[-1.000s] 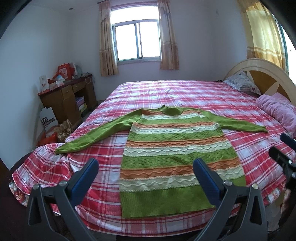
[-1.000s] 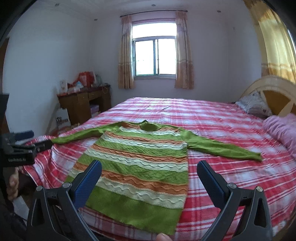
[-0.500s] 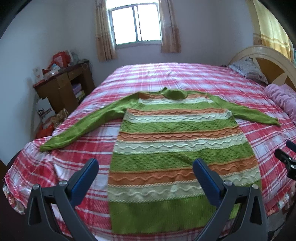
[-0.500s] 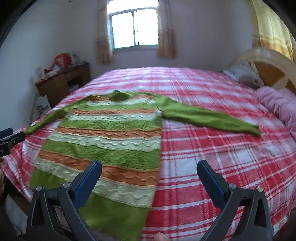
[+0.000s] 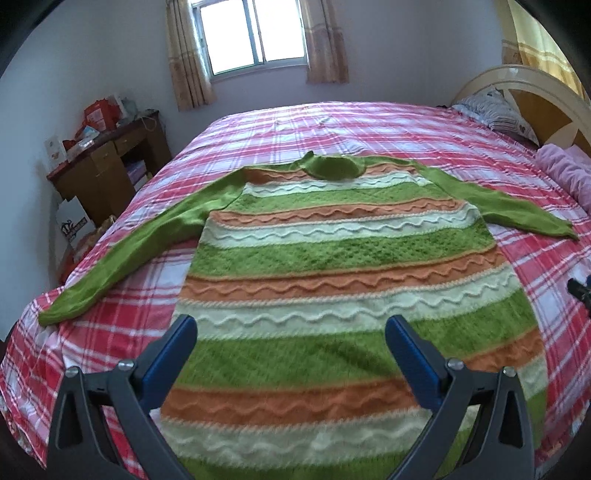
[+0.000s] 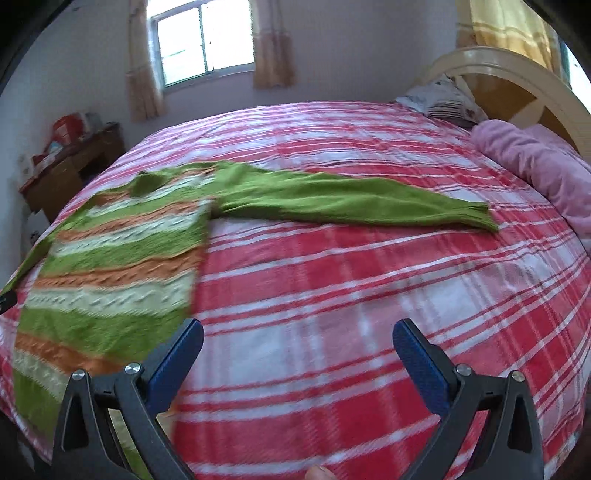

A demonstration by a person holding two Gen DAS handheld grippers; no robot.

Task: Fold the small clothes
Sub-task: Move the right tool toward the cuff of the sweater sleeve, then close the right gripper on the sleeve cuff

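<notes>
You've got a big bed covered in a red, pink and white plaid blanket filling most of both views, with a cream arched headboard off to the right. The striped knit sweater, green with orange and cream wavy bands, lies flat on that blanket with its collar pointing at the window and both green sleeves spread out to the sides; the right sleeve reaches toward a rolled pink quilt but stays apart from it. Against the left wall sits a brown wooden desk with red bags and boxes piled on top. A patterned pillow rests by the headboard. Your left gripper hangs over the lower half of the sweater, jaws spread wide, holding nothing. Your right gripper is over bare blanket just right of the sweater's hem edge, jaws also wide apart and empty.
</notes>
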